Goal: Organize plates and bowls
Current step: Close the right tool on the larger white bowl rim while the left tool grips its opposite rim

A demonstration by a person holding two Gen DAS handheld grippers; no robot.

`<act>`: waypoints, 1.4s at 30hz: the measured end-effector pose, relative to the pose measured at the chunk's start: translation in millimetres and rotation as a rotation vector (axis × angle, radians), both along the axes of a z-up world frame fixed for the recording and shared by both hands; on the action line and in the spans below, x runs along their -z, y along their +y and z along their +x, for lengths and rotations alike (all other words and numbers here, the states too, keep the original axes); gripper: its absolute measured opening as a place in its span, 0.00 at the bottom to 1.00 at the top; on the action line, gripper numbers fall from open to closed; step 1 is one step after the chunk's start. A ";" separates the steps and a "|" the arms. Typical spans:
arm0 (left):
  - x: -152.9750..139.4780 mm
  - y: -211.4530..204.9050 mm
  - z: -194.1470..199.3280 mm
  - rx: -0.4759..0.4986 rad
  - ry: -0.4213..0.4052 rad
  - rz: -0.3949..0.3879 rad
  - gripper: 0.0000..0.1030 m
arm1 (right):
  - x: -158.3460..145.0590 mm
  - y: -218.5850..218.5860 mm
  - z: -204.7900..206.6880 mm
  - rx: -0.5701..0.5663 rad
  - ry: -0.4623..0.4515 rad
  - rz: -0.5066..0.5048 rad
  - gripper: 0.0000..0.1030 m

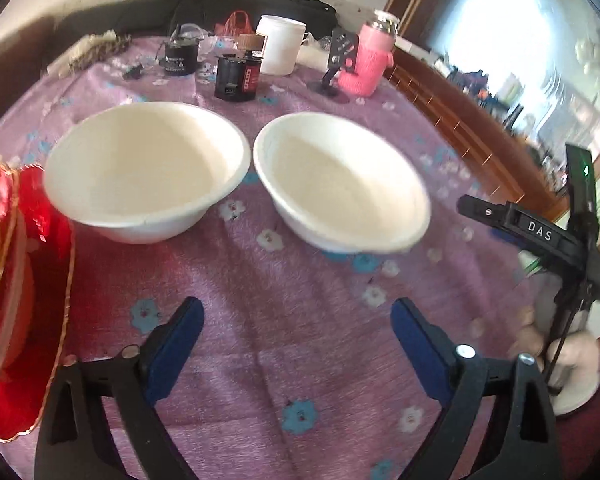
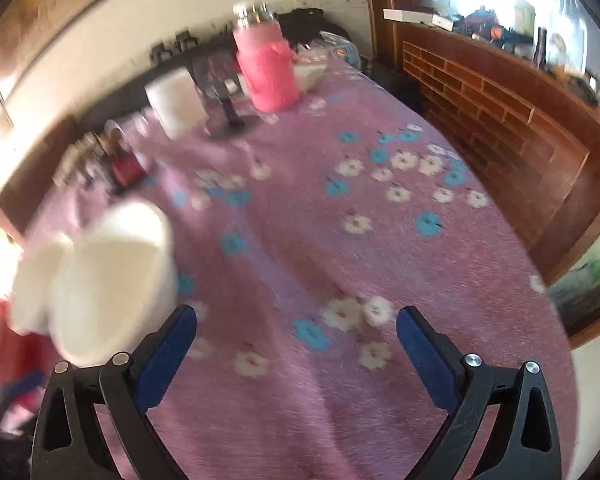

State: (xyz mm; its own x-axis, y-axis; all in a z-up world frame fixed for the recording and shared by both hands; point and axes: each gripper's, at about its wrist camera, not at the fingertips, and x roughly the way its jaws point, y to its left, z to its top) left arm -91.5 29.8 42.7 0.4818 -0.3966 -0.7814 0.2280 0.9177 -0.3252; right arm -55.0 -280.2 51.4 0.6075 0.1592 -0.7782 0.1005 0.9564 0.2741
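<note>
- So we've got two white bowls sitting upright on the purple flowered tablecloth [image 1: 300, 340]: the left bowl [image 1: 148, 172] and the right bowl [image 1: 340, 184], side by side, rims almost touching but not nested yet.
- Off at the left edge there's a red plate [image 1: 40, 280] with a gold rim and something pale resting on it; too cut off to say more.
- Our left gripper [image 1: 296, 344] hangs over bare cloth just in front of the bowls, blue pads spread wide with nothing between them. Looks to us like it's lined up to go for a bowl.
- Our right gripper [image 2: 296, 344] is the same story: fingers wide apart, empty, bowls off to its left and blurry.
- Our guess: one bowl gets stacked into the other next.
- The back of the table is clutter, namely a pink-sleeved bottle [image 1: 366, 60], a white jar [image 1: 280, 44] and a black can [image 1: 236, 78], well apart from the bowls.
</note>
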 end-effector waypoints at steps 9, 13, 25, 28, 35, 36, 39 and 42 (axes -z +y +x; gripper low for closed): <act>4.5 5.2 5.8 -0.033 0.051 -0.031 0.75 | 15.7 55.2 64.4 -0.121 0.159 0.038 0.46; -0.5 8.9 6.7 -0.039 0.042 -0.040 0.75 | 21.0 52.3 62.8 -0.123 0.179 0.078 0.21; -6.2 -22.4 23.9 0.010 0.058 -0.068 0.75 | -5.4 22.3 -2.5 -0.146 0.169 -0.015 0.14; -6.9 -43.7 41.2 0.038 0.061 -0.028 0.75 | -3.7 16.6 -5.2 -0.146 0.176 -0.006 0.14; 7.6 -75.7 81.6 0.058 0.095 0.010 0.75 | 1.4 8.9 -6.2 -0.133 0.159 0.010 0.14; 9.5 -78.9 84.8 0.060 0.097 0.011 0.75 | 1.5 9.0 -5.8 -0.133 0.153 0.013 0.15; 13.8 -87.3 89.9 0.066 0.098 0.036 0.70 | 1.4 10.0 -5.0 -0.128 0.134 0.006 0.22; 19.4 -95.1 89.6 0.094 0.124 0.070 0.23 | 1.8 11.0 -4.3 -0.128 0.123 0.002 0.28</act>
